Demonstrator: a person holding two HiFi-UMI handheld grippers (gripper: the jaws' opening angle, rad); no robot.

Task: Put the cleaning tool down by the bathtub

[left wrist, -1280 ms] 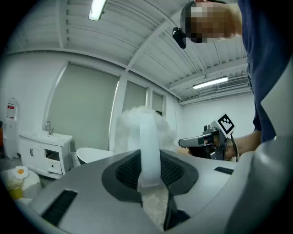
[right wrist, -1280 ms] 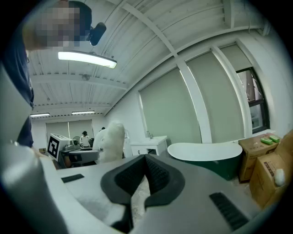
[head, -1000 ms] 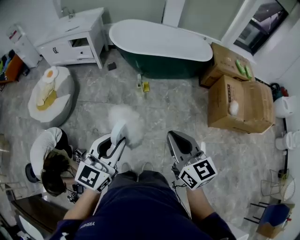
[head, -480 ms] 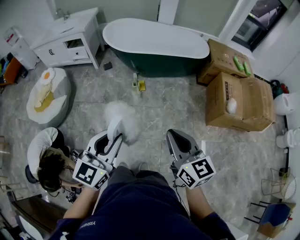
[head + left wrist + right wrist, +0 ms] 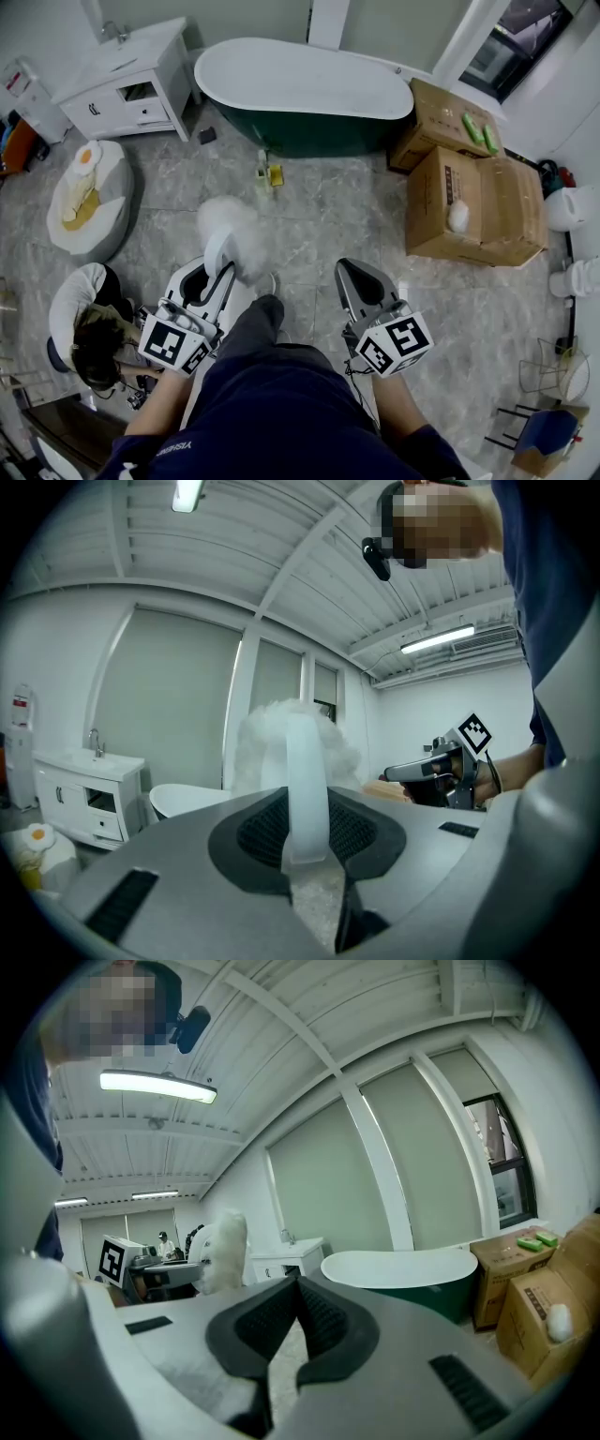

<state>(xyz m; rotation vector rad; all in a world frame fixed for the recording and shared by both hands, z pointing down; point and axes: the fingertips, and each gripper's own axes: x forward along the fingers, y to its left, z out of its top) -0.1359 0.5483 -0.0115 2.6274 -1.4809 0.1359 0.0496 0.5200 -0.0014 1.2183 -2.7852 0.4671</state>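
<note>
A fluffy white duster (image 5: 230, 232) with a pale plastic handle sticks up and forward out of my left gripper (image 5: 214, 274), which is shut on the handle. In the left gripper view the handle (image 5: 306, 789) runs up between the dark pads to the fluff (image 5: 295, 738). My right gripper (image 5: 357, 278) is shut with nothing in it, level with the left one. The dark green bathtub (image 5: 300, 89) with a white inside stands well ahead across the grey tiled floor; it also shows as the tub (image 5: 403, 1269) in the right gripper view.
A white vanity cabinet (image 5: 122, 80) stands left of the tub. Cardboard boxes (image 5: 478, 206) are stacked at its right. A small bottle and yellow item (image 5: 265, 173) sit on the floor before the tub. A round cushion (image 5: 84, 197) and a crouching person (image 5: 94, 328) are at my left.
The room has slid left in the head view and the person's leg has swung forward between the grippers. The left gripper still grips the duster; both grippers keep their places.
</note>
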